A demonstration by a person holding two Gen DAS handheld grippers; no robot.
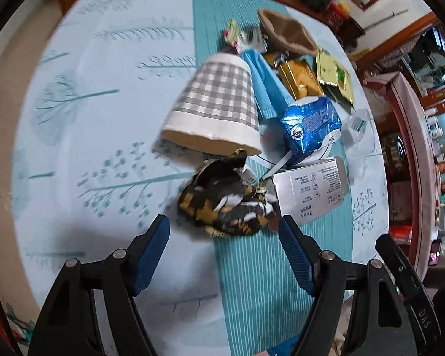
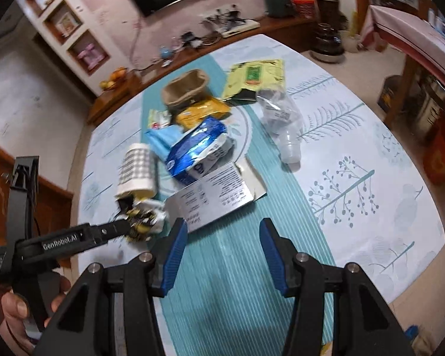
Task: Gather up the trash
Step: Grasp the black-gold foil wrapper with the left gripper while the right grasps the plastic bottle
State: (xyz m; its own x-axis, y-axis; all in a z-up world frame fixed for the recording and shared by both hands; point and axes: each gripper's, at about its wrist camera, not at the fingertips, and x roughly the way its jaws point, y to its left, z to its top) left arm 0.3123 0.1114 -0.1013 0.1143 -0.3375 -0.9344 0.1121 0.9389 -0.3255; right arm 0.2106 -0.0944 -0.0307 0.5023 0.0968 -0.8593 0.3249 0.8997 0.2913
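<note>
We are hovering the left gripper (image 1: 224, 252), jaws apart, over the crumpled black-and-yellow wrapper (image 1: 225, 198) at lower centre; the right gripper (image 2: 222, 255) is waiting empty, half-open.

A table (image 1: 109, 59) under a pale blue tree-print cloth carries it all, a teal striped runner (image 1: 252, 267) down its middle. Landmark: the grey-checked paper cup (image 1: 213, 103), lying on its side. Against its open mouth, a crumpled black-and-yellow wrapper (image 1: 225, 204). Right of the cup, a blue foil pack (image 1: 308, 127) and a silver carton (image 1: 308, 190). Beyond it, a gold packet (image 1: 299, 77), a brown paper bag (image 1: 287, 32) and a yellow-green sachet (image 1: 335, 77). Farthest right, a clear plastic bottle (image 2: 281, 124).
</note>
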